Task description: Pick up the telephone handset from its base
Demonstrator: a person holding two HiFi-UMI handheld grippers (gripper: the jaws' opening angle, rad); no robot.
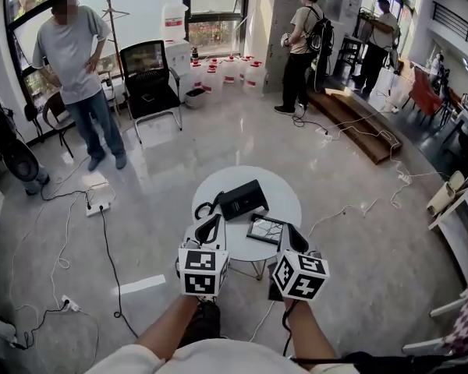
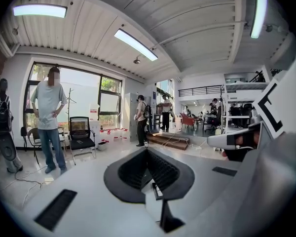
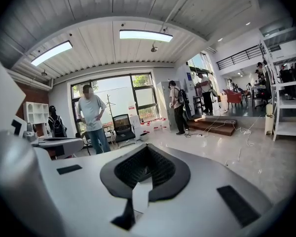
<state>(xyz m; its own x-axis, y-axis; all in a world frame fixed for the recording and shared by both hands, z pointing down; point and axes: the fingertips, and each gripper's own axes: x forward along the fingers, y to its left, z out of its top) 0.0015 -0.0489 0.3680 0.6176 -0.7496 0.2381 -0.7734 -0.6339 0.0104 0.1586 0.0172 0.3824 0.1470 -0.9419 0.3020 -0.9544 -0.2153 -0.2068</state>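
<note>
A black telephone (image 1: 243,199) lies on the small round white table (image 1: 285,197) in the head view. A curved black piece (image 1: 203,208) sits at its left edge; I cannot tell whether it is the handset or the cord. My left gripper (image 1: 216,218) hovers over the table's near left rim, just short of that piece, jaws shut and empty. My right gripper (image 1: 288,232) is over the near right rim, also shut and empty. Both gripper views look out across the room; each gripper (image 2: 147,151) (image 3: 145,148) shows closed jaws, and the telephone is hidden from both.
A small dark framed panel (image 1: 265,229) lies on the table between the grippers. Cables and a power strip (image 1: 98,206) trail over the floor on the left. A black chair (image 1: 150,80), a standing person (image 1: 79,72), two more people and wooden steps (image 1: 359,123) are further back.
</note>
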